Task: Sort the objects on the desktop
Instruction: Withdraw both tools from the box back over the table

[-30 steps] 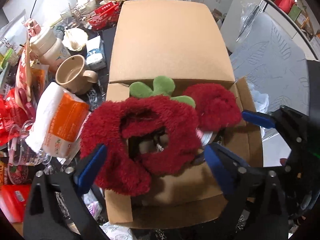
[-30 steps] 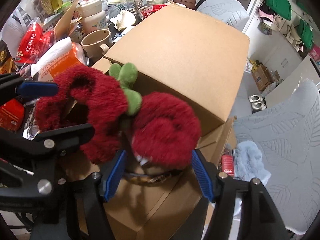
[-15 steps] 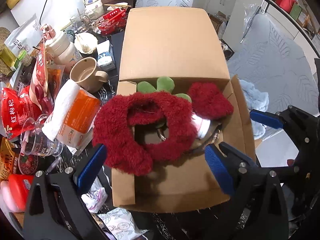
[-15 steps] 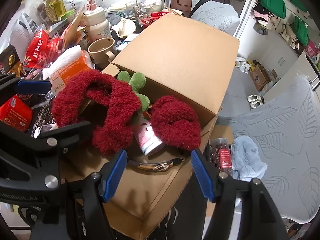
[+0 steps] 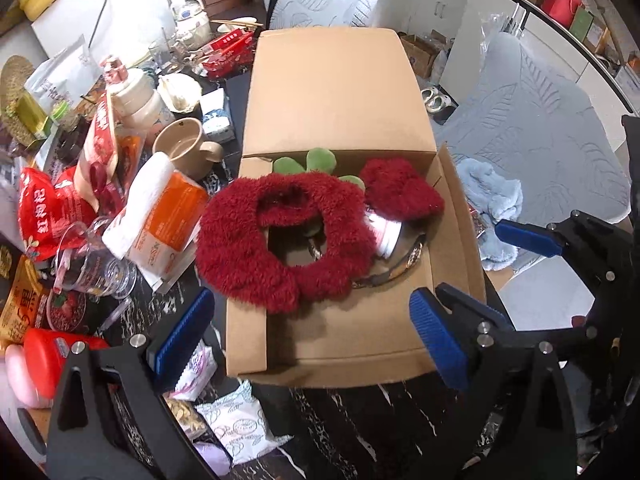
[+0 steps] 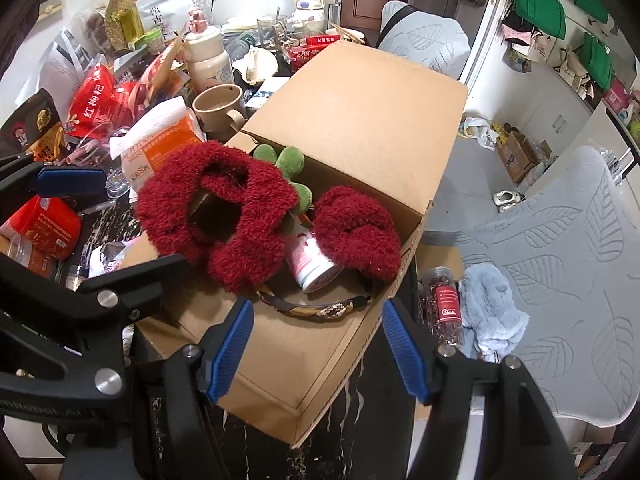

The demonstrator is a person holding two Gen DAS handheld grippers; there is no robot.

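Clutter point(image 5: 92, 200) remained on the worktop point(image 5: 360, 420) left of both grippers' open, empty fingers point(image 6: 230, 350); the red plush point(image 5: 280, 240) already lay boxed ahead.

The cardboard box point(image 5: 340, 344) is covered over its far half by its own flap, so whatever lies beneath cannot be seen. A red plush toy point(image 5: 280, 240) overlies the box's contents; under it a can point(image 6: 314, 262) shows only its lower end, and its label is too small to read. The belt point(image 6: 320, 310) runs under the toy at 10 o'clock, its ends hidden. The green plush leaves point(image 5: 316, 162) are partly behind the toy. At 9 o'clock, a red jar point(image 5: 48, 360) is cut by the picture's edge. A glass vial point(image 6: 444, 304) beside the box bears unreadable print.
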